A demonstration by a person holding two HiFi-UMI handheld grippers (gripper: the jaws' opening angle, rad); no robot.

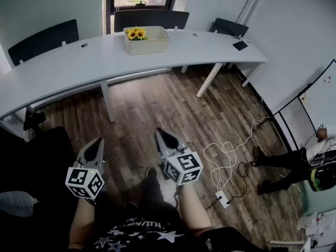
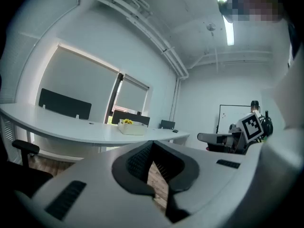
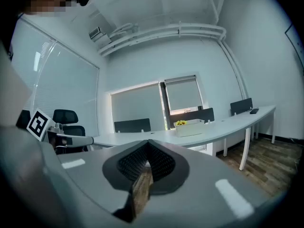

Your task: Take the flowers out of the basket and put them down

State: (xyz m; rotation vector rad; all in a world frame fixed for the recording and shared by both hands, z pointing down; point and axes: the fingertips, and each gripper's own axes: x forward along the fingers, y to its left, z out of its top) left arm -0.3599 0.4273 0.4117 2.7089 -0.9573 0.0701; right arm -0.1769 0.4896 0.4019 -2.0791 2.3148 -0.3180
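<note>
Yellow sunflowers (image 1: 137,33) stand in a cream rectangular basket (image 1: 148,44) at the far side of the long white curved table (image 1: 79,67). The same basket (image 2: 132,128) and flowers (image 2: 127,121) show small in the left gripper view, and again in the right gripper view as basket (image 3: 190,128) with flowers (image 3: 180,123). My left gripper (image 1: 98,142) and right gripper (image 1: 160,134) are held low over the wooden floor, far short of the table. Both are shut with nothing between the jaws, tips meeting at left gripper (image 2: 152,142) and right gripper (image 3: 147,142).
Dark chairs (image 1: 151,18) line the table's far side. A black device (image 1: 240,45) lies at the table's right end. A white cable and power strip (image 1: 222,197) trail on the floor at right, near a person's legs (image 1: 278,159) and a whiteboard (image 1: 315,98).
</note>
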